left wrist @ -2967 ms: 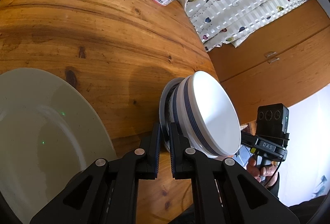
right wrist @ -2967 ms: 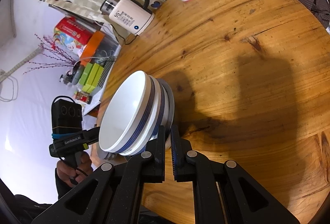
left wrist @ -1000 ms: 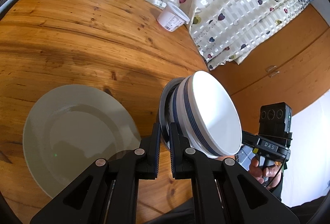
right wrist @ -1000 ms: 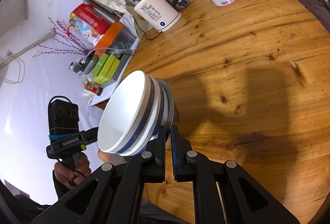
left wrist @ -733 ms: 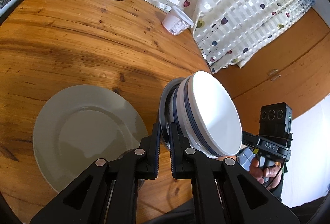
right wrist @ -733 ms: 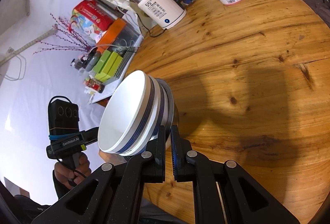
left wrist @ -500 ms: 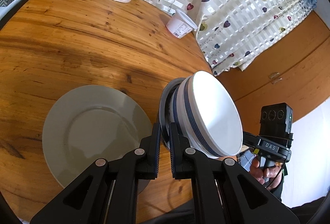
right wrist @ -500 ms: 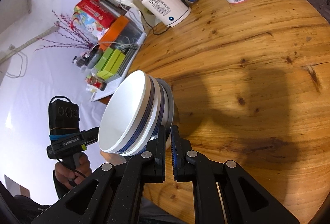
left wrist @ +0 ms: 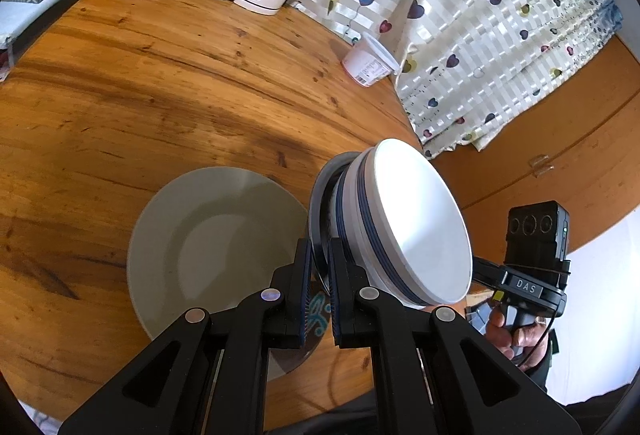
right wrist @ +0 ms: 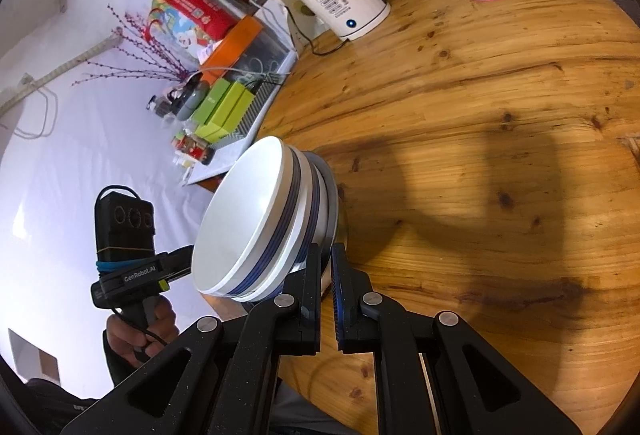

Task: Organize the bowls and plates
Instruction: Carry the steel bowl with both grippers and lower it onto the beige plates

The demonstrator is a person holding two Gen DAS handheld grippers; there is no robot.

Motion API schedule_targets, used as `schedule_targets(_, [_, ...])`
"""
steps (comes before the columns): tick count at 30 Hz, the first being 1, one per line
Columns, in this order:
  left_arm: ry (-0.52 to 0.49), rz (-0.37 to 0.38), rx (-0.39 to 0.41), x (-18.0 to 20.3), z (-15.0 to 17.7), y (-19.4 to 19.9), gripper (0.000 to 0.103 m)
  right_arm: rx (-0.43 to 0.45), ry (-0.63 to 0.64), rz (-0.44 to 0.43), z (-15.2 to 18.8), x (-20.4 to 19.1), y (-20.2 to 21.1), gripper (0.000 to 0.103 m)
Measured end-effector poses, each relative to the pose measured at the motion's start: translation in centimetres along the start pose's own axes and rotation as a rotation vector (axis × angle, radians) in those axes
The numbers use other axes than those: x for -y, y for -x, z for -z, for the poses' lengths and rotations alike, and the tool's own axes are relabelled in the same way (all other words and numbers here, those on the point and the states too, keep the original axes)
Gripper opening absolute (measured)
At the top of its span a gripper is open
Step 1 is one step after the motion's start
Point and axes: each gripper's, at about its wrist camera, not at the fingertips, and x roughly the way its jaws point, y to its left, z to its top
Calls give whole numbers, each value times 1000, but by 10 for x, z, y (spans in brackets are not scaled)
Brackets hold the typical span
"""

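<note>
Bowls (left wrist: 404, 227) held above round wooden table (left wrist: 160, 87) near curtain (left wrist: 480, 15).

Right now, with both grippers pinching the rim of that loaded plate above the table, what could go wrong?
1. The left gripper and right gripper clamp only the thin rim of the carried plate; it could slip.
2. The stacked bowls sit loose and could slide off if tilted.
3. Lowering carelessly could knock the grey plate below.

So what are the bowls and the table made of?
The bowls look like glazed ceramic: smooth glossy white with blue bands, though hard plastic is possible. The table looks like varnished wood: orange-brown grain, dark knots and a soft sheen.
</note>
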Motion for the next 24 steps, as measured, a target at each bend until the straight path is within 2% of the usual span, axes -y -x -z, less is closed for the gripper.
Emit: schedule_targets(24, [75, -49, 49, -34, 8, 29, 6, -83, 39, -24, -4, -27, -45, 6])
